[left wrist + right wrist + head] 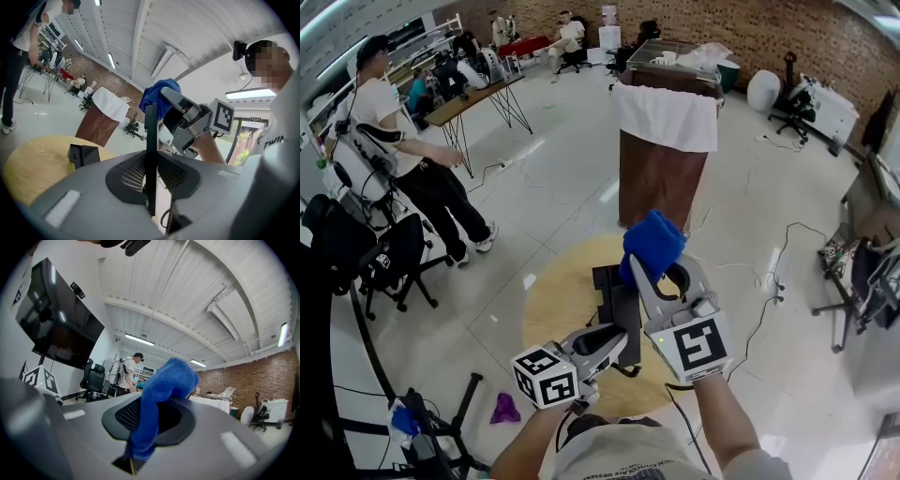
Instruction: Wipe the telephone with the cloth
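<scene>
My left gripper [617, 341] is low in the head view, shut on a flat black telephone handset [623, 314] held over the round wooden table [553, 305]. In the left gripper view the handset [151, 140] stands edge-on between the jaws of that gripper [151, 187]. The black telephone base [605, 277] sits on the table behind it and shows as a small box [83, 153] in the left gripper view. My right gripper [654, 270] is shut on a bunched blue cloth [652, 242], just above and right of the handset. The cloth [161, 390] fills the right gripper [150, 432] jaws.
A brown lectern draped in white [661, 159] stands beyond the table. A person [403, 159] stands at the left beside a black chair [389, 258]. A purple rag [504, 408] and cables [769, 281] lie on the floor.
</scene>
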Motion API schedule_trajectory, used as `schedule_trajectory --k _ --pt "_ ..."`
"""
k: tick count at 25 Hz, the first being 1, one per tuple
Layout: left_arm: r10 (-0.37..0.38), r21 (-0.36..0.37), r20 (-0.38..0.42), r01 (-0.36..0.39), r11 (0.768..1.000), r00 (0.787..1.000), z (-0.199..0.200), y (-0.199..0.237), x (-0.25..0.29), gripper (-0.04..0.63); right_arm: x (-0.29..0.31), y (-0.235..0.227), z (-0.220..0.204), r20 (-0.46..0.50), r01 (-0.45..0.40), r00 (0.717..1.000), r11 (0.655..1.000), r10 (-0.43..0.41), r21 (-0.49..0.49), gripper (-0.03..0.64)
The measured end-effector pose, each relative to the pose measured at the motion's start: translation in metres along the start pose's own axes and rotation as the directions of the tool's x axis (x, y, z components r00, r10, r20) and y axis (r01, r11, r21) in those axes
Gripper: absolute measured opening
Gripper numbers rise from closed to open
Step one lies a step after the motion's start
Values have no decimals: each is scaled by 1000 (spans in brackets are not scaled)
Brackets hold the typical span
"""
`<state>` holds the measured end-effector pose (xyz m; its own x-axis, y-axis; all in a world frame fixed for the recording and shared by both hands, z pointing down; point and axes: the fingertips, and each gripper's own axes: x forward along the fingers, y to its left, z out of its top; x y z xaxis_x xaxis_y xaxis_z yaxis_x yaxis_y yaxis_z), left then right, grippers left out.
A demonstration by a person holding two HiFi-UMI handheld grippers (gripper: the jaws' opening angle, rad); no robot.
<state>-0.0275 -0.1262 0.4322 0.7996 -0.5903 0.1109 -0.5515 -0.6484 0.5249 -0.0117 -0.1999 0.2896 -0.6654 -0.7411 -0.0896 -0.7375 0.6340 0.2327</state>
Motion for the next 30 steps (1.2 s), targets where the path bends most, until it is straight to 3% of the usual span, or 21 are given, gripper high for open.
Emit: schedule_trajectory --k 6,30 --pt "-21 -24 34 22 999 999 6 0 -3 63 -7 -11 -3 7 53 999 998 -53 22 60" --pt "34 -40 142 -28 999 989 47 19 -32 63 -15 44 -40 -85 -26 996 999 29 37 60"
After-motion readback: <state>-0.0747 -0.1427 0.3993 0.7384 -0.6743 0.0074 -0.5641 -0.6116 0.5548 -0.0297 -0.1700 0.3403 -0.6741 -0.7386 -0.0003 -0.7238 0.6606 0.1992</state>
